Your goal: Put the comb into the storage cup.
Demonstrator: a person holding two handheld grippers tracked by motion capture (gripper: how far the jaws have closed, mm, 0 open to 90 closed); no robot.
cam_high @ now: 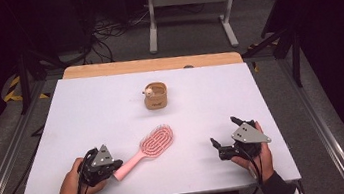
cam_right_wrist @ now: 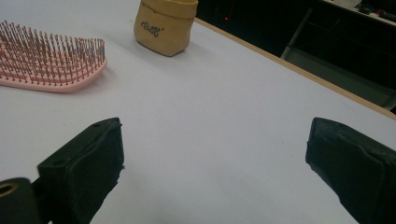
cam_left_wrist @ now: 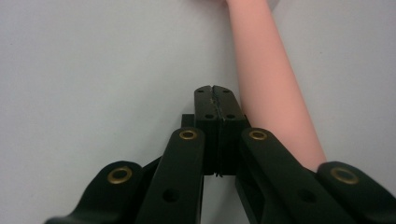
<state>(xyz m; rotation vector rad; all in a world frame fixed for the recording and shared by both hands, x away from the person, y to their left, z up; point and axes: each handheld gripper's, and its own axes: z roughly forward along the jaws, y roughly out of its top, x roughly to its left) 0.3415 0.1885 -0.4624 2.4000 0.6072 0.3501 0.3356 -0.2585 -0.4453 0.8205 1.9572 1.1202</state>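
A pink hairbrush (cam_high: 156, 142) lies bristles up on the white table (cam_high: 110, 105), its handle (cam_left_wrist: 266, 79) pointing toward the near left. My left gripper (cam_high: 111, 168) rests at the handle's end. In the left gripper view its jaws (cam_left_wrist: 215, 88) are shut on nothing, with the handle lying just to their right. My right gripper (cam_high: 225, 131) sits near the front right, open wide with bare table between its jaws (cam_right_wrist: 217, 140). The brush head (cam_right_wrist: 46, 60) lies off to its left.
A small tan pouch (cam_high: 156, 96) stands upright toward the back middle, with something small and pale at its rim; it is also in the right gripper view (cam_right_wrist: 166, 28). A wooden strip (cam_high: 150, 64) borders the far table edge. A white frame (cam_high: 188, 9) stands on the floor beyond.
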